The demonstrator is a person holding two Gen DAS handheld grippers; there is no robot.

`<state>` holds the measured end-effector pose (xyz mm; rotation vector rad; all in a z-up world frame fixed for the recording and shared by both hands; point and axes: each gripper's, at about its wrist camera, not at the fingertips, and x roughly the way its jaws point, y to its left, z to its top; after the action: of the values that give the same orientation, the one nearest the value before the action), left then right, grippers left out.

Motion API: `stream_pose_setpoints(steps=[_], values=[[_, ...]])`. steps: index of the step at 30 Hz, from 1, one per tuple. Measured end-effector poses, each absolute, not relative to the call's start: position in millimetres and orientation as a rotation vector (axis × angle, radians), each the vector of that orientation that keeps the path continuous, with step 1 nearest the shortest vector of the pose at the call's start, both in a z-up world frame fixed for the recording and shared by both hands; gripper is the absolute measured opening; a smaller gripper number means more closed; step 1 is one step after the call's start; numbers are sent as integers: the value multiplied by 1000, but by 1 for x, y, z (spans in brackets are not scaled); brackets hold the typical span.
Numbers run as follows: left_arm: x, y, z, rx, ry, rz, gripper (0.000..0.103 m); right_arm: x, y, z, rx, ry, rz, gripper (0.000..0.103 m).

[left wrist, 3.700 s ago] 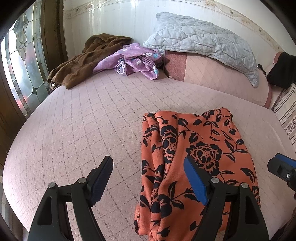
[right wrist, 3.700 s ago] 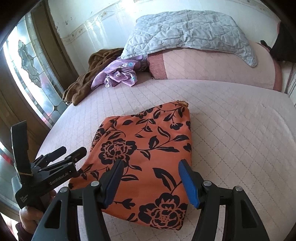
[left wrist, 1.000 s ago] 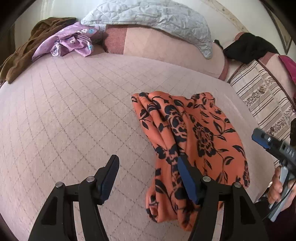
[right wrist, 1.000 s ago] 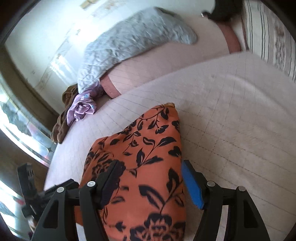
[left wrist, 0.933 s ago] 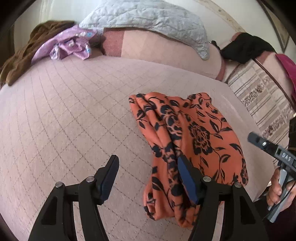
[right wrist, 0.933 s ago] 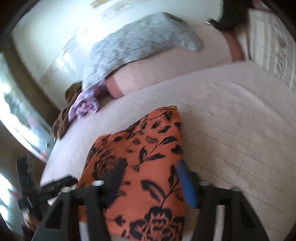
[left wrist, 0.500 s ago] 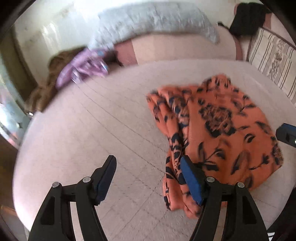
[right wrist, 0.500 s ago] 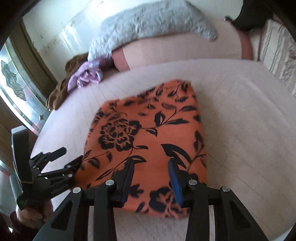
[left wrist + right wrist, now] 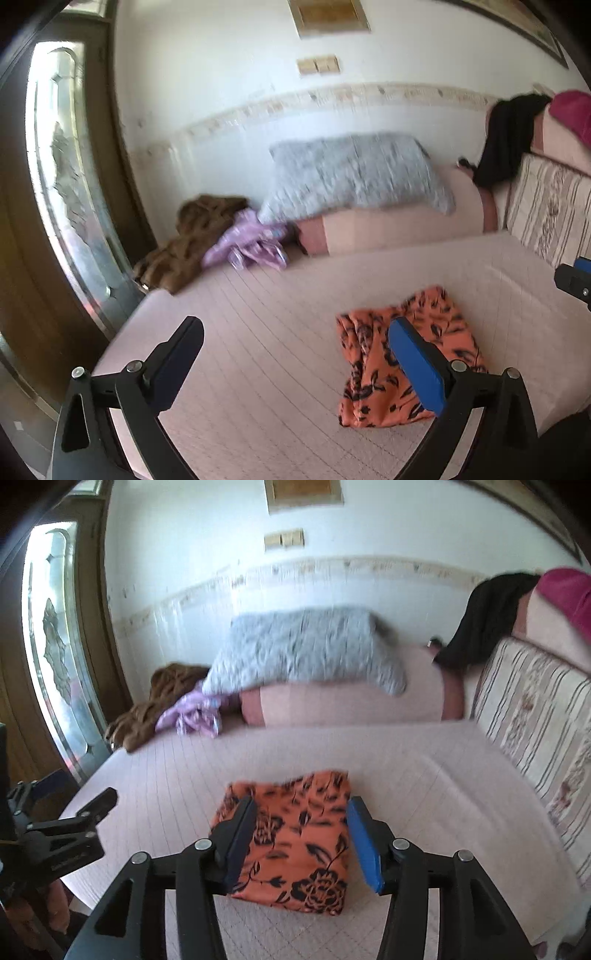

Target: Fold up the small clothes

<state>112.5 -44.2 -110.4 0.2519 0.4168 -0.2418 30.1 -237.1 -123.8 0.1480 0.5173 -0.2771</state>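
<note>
An orange garment with a black flower print lies folded on the pink quilted bed, near its front edge. It also shows in the right wrist view. My left gripper is open and empty, raised above the bed to the left of the garment. My right gripper is open and empty, held above the garment without touching it. The left gripper also shows in the right wrist view at the left edge.
A grey quilted pillow rests on a pink bolster at the back. A purple garment and a brown one lie at the back left. A striped cushion lines the right. A glass door stands left.
Both grippers have pulled back and up from the garment, so it looks smaller and farther away. The garment stays folded on the bed. Both grippers stay open.
</note>
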Motion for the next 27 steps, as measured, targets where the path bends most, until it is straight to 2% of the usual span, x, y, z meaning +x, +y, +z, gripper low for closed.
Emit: stream_pose_setpoints(steps=[7, 14, 21, 27], values=[[81, -24, -69, 205, 359, -207, 103, -6, -217, -78, 100, 439, -296, 68], [68, -10, -55, 165, 329, -175, 103, -29, -200, -55, 49, 400, -286, 70], [85, -2, -60, 147, 350, -144, 103, -19, -194, -57, 12, 412, -286, 70], [126, 14, -89, 76, 405, -180, 103, 21, -214, -82, 12, 462, -293, 70]])
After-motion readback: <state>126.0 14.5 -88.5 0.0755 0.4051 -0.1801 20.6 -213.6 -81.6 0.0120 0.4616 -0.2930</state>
